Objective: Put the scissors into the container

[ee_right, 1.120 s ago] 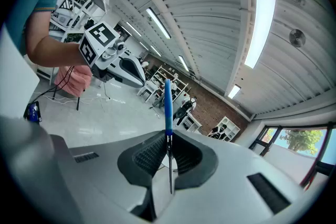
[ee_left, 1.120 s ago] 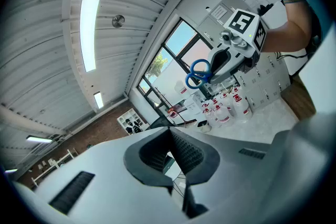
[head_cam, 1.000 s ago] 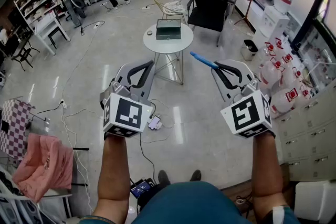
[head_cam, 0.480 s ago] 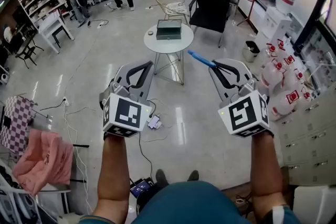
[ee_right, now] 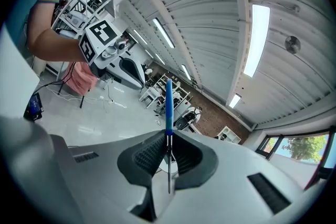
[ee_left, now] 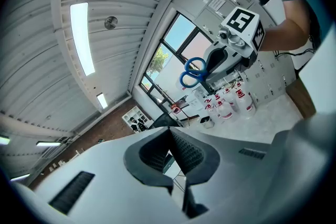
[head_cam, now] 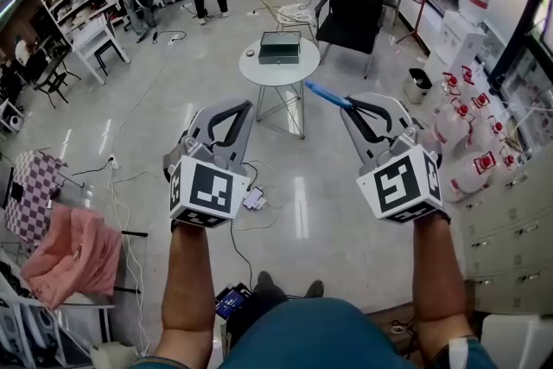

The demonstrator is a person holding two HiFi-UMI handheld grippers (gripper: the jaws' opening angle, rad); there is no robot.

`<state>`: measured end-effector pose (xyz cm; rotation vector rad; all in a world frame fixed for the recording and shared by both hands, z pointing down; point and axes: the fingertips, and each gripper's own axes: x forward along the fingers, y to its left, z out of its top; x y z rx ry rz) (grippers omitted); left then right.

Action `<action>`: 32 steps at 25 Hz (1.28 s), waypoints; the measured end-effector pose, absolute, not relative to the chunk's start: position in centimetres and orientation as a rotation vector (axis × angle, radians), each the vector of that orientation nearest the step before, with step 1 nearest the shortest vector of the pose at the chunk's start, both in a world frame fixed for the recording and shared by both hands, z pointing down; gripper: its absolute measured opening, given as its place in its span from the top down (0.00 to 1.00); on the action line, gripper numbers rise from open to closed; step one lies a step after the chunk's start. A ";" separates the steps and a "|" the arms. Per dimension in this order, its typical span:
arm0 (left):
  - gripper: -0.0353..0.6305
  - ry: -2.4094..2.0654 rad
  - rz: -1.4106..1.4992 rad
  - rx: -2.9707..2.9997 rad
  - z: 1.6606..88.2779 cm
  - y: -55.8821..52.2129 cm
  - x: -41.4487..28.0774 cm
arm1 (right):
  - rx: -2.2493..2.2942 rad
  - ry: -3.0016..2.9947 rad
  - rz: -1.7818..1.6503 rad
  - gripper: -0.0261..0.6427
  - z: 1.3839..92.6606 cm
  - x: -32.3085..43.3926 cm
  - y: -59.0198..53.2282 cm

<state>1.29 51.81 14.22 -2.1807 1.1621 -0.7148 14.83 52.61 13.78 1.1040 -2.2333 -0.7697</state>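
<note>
Presently, the scissors (head_cam: 327, 95) are pinched in the right tool (head_cam: 350, 105). Their long axis runs along its jaws, and the blue handles project past the tips toward the container (head_cam: 279, 47). The left tool (head_cam: 246, 108) is pressed together and empty.

Bare floor (head_cam: 173, 108) lies open ahead up to the round desk (head_cam: 276, 76), where a green container (head_cam: 278, 47) sits; a black chair (head_cam: 350, 0) (right side) crowds it.

The blue-handled scissors (ee_right: 168, 102) have smooth plastic grips and bare-metal blades, the pale grey floor (head_cam: 346, 220) around the round white table (head_cam: 259, 73) is glossy, and the pink cloth (head_cam: 73, 251) far left of it looks soft and matt.
</note>
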 end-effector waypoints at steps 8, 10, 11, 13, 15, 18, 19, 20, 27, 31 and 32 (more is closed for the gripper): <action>0.92 1.160 -0.703 -2.188 15.1 49.7 1.5 | 1.116 -2.231 -0.741 0.89 15.0 14.9 50.8; 0.92 1.155 -0.699 -2.191 15.3 48.3 1.2 | 1.124 -2.221 -0.735 0.89 15.1 14.5 49.6; 0.92 1.152 -0.697 -2.193 15.3 47.5 0.9 | 1.126 -2.211 -0.734 0.89 15.1 14.4 48.9; 0.92 1.141 -0.689 -2.198 15.4 45.6 0.5 | 1.128 -2.198 -0.732 0.89 15.2 14.1 47.2; 0.92 1.126 -0.677 -2.204 15.4 43.6 0.0 | 1.146 -2.191 -0.716 0.89 15.2 13.6 45.5; 0.92 1.116 -0.661 -2.213 15.5 40.4 -0.9 | 1.167 -2.165 -0.703 0.89 15.2 12.8 42.7; 0.92 1.112 -0.657 -2.218 15.6 39.3 -1.2 | 1.168 -2.163 -0.703 0.89 15.3 12.5 41.7; 0.92 1.105 -0.653 -2.224 15.7 38.2 -1.4 | 1.170 -2.162 -0.702 0.89 15.4 12.2 40.7; 0.92 1.074 -0.658 -2.239 16.4 30.8 -3.4 | 1.185 -2.150 -0.688 0.89 15.9 9.9 33.6; 0.92 1.055 -0.669 -2.246 16.9 27.4 -4.8 | 1.185 -2.142 -0.675 0.89 16.3 8.5 30.2; 0.92 1.053 -0.663 -2.249 16.8 26.6 -5.1 | 1.185 -2.140 -0.674 0.89 16.3 8.0 29.4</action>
